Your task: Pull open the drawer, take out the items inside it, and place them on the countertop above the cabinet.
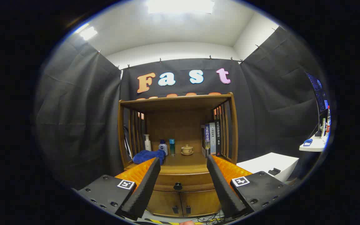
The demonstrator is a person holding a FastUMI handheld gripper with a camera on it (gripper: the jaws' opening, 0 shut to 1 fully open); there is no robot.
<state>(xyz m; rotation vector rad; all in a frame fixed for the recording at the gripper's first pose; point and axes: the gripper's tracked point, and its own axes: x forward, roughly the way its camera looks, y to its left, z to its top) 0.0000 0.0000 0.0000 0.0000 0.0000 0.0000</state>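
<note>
You face the wooden cabinet (177, 150), which stands against the booth's black cloth wall, its top shelf overhead and slatted sides left and right. Everything below is placed from that cabinet. Its countertop (183, 165) runs across the open middle. On the right end of that surface a row of books (211, 138) stands upright against the slats. At the left end lies a blue cloth (147, 156), bunched up. Behind the cloth, along the back of the cabinet, stand a white pump bottle (147, 142), a small white bottle with a blue cap (163, 147) and a teal bottle (172, 146); right of them sits a small lidded cup on a saucer (187, 149).

Under the countertop the drawer (183, 182) is closed, its dark round knob (177, 186) at the centre of the front. Below it are two small doors (183, 203).

Your gripper (183, 162) hangs in front of the cabinet with its fingers spread wide apart, holding nothing; the knob sits between them, lower than the tips and apart from both.
</note>
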